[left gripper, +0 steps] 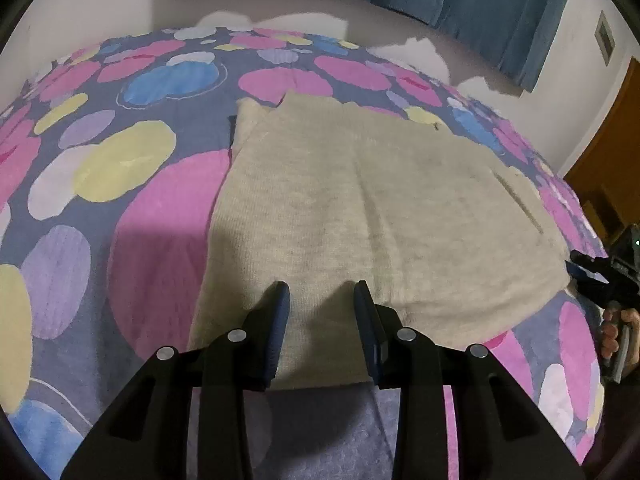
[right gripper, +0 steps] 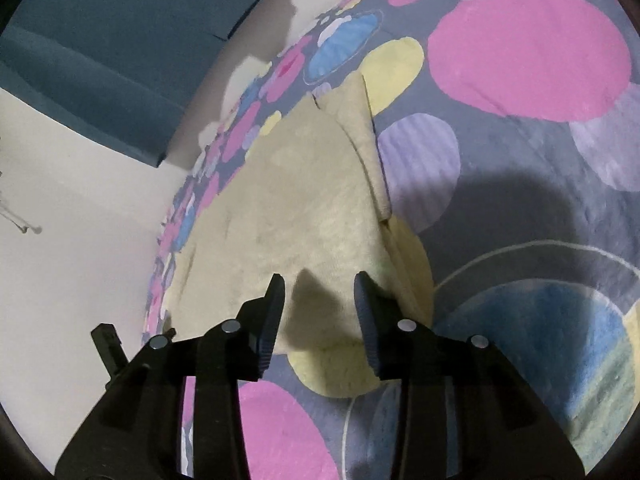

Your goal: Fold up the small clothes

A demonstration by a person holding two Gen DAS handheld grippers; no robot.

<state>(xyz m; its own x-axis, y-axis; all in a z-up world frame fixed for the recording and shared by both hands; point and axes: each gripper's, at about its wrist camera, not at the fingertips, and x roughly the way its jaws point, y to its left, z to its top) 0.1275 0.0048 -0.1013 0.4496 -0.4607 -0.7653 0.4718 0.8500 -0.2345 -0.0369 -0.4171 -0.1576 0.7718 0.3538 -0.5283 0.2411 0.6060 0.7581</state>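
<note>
A beige knit garment lies flat on the bed, with a folded flap along its left side. My left gripper hovers over the garment's near edge, jaws apart and nothing between the pads. In the right wrist view the same garment runs away from me along the edge of the bed. My right gripper is open above its near corner and holds nothing. The right gripper also shows at the right edge of the left wrist view, just past the garment's corner, with a hand on its handle.
The bedspread is grey-blue with large pink, yellow, blue and lilac circles. A blue curtain hangs behind the bed, and a wooden door stands at the right. The bed's edge drops off beside a pale wall.
</note>
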